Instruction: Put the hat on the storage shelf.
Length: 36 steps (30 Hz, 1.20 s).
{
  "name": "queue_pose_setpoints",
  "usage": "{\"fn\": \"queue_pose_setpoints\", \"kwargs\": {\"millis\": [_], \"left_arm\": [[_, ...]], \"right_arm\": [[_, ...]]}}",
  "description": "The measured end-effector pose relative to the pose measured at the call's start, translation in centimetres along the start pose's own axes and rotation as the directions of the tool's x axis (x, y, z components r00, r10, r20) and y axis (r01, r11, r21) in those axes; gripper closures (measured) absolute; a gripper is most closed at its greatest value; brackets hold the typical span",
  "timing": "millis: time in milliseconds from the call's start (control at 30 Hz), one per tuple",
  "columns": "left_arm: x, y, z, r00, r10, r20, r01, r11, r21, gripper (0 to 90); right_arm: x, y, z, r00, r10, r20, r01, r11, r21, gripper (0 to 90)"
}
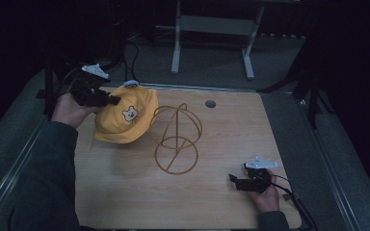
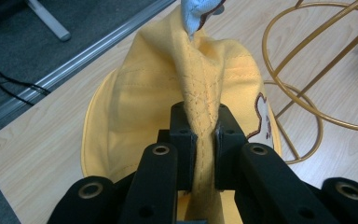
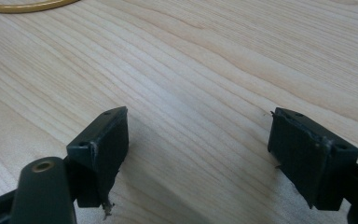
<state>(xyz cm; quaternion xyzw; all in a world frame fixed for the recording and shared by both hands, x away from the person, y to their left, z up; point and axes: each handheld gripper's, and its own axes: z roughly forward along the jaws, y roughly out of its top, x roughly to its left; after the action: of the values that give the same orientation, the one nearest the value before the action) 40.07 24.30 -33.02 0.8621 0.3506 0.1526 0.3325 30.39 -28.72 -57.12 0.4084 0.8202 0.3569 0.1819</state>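
Nearest the person, at the near right of the wooden table (image 1: 125, 192), the right gripper (image 1: 243, 182) rests low over bare wood with its jaws standing wide apart and nothing between them; in the right gripper view the two black pads (image 3: 109, 140) frame only wood grain, with a sliver of gold ring at the top edge. Farther in, near the middle of the table, stands a gold wire hat stand (image 1: 176, 137), a round base ring with a domed hoop frame rising from it, and it carries nothing. Just beside it, to the left and a little farther back, the yellow child's cap (image 1: 125, 118) with a bear patch on its front sits with its brim toward the stand. The left gripper (image 1: 107, 100) has pinched a fold of the cap's crown from the far left side; the left gripper view shows the jaws clamped tight on the bunched yellow fabric, with a blue-grey button or tab (image 2: 198, 11) at the top of the cap beyond. The step in hand looks like gripping the cap to carry it onto the stand. The next move likely calls for lifting the cap clear of the table, bringing it over the dome, and perhaps using the idle right gripper to open the crown so that it settles over the hoops rather than snagging on them.
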Motion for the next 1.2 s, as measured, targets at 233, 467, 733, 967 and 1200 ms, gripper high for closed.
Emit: {"fn": "queue_pose_setpoints", "kwargs": {"millis": [233, 467, 733, 967, 1200], "left_arm": [[0.1, -0.2, -0.4, 0.9999, -0.003, 0.015, 0.003, 1.0, -0.008, 81.5], [0.2, -0.2, -0.9, 0.9993, 0.013, 0.035, -0.012, 0.9995, -0.028, 81.6], [0.4, -0.4, -1.4, 0.9993, 0.005, 0.036, -0.004, 0.9995, -0.032, 81.5], [0.4, -0.5, -1.7, 0.9989, 0.017, 0.043, -0.015, 0.9993, -0.033, 81.5], [0.5, -0.7, -2.5, 0.9991, 0.011, 0.04, -0.009, 0.9989, -0.046, 81.4]], "right_arm": [[0.0, 0.0, 0.0, 1.0, 0.0, 0.0, 0.0, 1.0, 0.0, 20.2], [0.0, 0.0, 0.0, 1.0, 0.001, 0.0, -0.001, 1.0, 0.0, 20.3], [0.0, 0.0, 0.0, 1.0, 0.002, 0.0, -0.002, 1.0, 0.001, 20.2], [0.0, 0.0, 0.0, 1.0, 0.0, 0.0, 0.0, 1.0, 0.0, 20.3], [0.0, 0.0, 0.0, 1.0, 0.001, 0.0, -0.001, 1.0, 0.0, 20.3]]}}
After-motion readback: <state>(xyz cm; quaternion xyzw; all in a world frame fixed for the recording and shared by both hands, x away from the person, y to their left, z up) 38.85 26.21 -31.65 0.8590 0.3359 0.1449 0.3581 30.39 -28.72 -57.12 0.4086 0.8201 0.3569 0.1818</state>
